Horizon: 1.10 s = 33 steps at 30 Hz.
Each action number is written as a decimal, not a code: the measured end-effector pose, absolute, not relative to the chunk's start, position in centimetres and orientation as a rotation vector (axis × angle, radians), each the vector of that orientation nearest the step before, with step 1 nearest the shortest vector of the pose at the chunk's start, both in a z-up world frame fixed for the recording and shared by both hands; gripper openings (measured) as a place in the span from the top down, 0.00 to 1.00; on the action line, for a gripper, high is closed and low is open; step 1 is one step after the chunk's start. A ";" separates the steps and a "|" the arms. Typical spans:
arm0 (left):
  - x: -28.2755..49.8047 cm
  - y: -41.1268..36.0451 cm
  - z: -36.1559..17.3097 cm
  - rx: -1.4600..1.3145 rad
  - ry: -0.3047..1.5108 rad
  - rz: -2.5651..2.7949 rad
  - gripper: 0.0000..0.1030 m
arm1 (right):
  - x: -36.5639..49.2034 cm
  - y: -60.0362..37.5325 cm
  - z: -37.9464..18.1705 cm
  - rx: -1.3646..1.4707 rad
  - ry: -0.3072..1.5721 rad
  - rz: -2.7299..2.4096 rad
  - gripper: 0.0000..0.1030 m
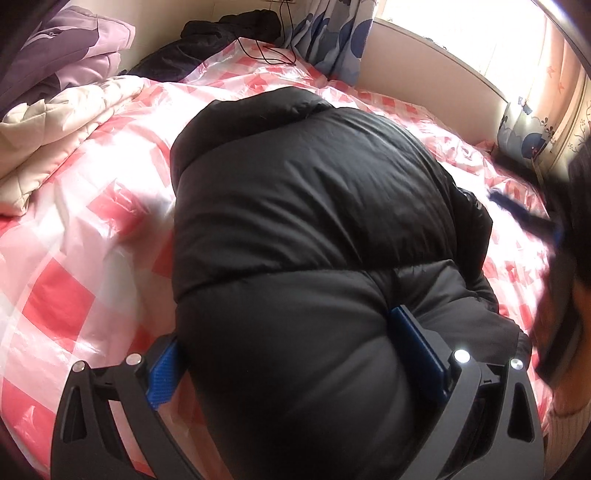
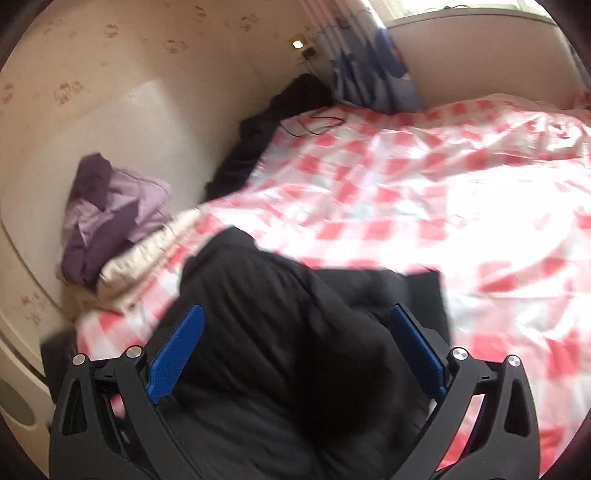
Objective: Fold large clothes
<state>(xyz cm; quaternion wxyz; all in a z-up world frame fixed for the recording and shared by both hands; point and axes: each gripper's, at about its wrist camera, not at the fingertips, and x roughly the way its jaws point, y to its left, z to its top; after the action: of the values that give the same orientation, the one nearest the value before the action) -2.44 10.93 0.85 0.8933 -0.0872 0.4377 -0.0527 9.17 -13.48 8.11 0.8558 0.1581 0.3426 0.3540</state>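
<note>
The black puffer jacket (image 1: 314, 221) lies bunched on the bed's red-checked cover (image 1: 74, 258). Your left gripper (image 1: 291, 354) has its fingers spread wide around the jacket's near bulge; your right gripper (image 2: 295, 350) is likewise spread above it, released. Beside the jacket, toward the headboard, sit a cream quilt (image 1: 55, 125) and purple clothes (image 2: 107, 218).

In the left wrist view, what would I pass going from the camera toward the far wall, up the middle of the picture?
Left gripper, its blue pads spread around a puffy bulge of the black down jacket → pink checked plastic sheet → black cable → dark clothing heap by the wall.
</note>
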 end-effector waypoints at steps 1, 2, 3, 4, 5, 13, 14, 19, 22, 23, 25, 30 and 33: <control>-2.7 11.5 0.7 -0.179 0.908 -0.108 0.06 | 10.4 -11.9 8.2 0.355 0.696 0.779 0.06; -3.0 11.9 0.5 -0.177 0.907 -0.106 0.06 | 11.6 -11.2 7.7 0.367 0.686 0.790 0.06; -3.0 11.8 0.6 -0.173 0.906 -0.103 0.06 | 12.8 -10.5 7.1 0.373 0.684 0.779 0.06; -2.8 12.2 0.5 -0.172 0.905 -0.102 0.06 | 14.0 -9.4 5.6 0.379 0.691 0.743 0.06; -3.0 12.3 0.6 -0.175 0.902 -0.102 0.06 | 14.9 -9.0 3.5 0.404 0.729 0.711 0.06; -4.3 10.2 1.9 -0.047 0.843 -0.109 0.06 | 13.2 -12.7 -3.2 0.548 0.836 0.648 0.07; -4.4 10.2 2.1 -0.039 0.822 -0.090 0.06 | 13.3 -13.4 -2.8 0.548 0.850 0.638 0.07; -5.2 13.9 4.4 -0.210 0.702 -0.017 0.06 | 7.4 -17.1 3.5 0.392 0.626 0.585 0.07; -5.1 15.7 4.1 -0.322 0.711 -0.046 0.06 | 5.1 -16.6 3.9 0.197 0.638 0.520 0.07; -4.7 15.6 3.5 -0.324 0.745 -0.058 0.06 | 5.9 -15.2 2.3 0.082 0.755 0.477 0.07; -3.4 14.5 1.6 -0.284 0.856 -0.069 0.06 | 8.1 -14.3 -1.3 0.060 0.957 0.533 0.07; -3.9 13.8 1.6 -0.249 0.850 -0.077 0.06 | 6.7 -19.5 1.5 0.296 0.966 0.518 0.07; -4.7 15.2 2.4 -0.287 0.814 -0.067 0.06 | 4.1 -22.5 1.6 0.367 1.014 0.530 0.07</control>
<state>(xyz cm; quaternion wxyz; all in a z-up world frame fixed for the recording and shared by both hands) -4.65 15.23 2.35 0.9077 -0.1391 0.3945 -0.0327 4.10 -22.49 1.61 0.8249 0.1725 0.4772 0.2493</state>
